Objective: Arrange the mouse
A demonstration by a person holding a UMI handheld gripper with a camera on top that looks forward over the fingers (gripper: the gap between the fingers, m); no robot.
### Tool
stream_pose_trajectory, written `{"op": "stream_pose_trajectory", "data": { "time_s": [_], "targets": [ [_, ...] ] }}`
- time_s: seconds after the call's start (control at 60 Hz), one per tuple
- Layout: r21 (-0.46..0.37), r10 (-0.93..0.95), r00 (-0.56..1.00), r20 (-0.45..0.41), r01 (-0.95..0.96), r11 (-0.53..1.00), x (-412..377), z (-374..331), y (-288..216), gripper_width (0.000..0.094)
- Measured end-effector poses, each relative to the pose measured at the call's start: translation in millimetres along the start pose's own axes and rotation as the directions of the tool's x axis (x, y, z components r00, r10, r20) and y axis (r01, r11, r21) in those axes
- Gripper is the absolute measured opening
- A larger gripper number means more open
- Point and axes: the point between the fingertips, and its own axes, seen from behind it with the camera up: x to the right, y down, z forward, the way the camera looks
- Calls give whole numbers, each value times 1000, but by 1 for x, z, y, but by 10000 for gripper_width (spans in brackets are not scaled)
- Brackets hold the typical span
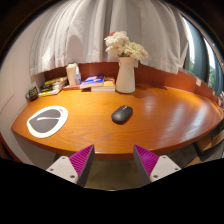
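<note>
Work on the mouse (122,113) looks barely begun: it sits alone on the wooden table (170,120), well ahead of the gripper (113,160), whose fingers are spread wide and hold nothing. A round mat (47,120) lies off to one side, maybe its spot. Farther back, a white vase (126,75) holds pale flowers (125,45), beside some books (95,83).

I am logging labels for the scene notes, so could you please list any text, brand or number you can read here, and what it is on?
No text can be read.
Dark computer mouse: no legible mark.
White carton beside the white ceramic vase: print too small to read.
Stacked books: covers too blurred to read.
The open jaws of the gripper bear no lettering.
</note>
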Motion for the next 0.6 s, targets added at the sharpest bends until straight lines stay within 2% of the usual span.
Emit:
{"op": "stream_pose_trajectory", "data": {
  "time_s": [0.3,0.6],
  "targets": [
    [-57,1,999,40,1,998,17,121,-52,771],
    [-93,-37,992,119,49,994,7,177,-94,771]
  ]
}}
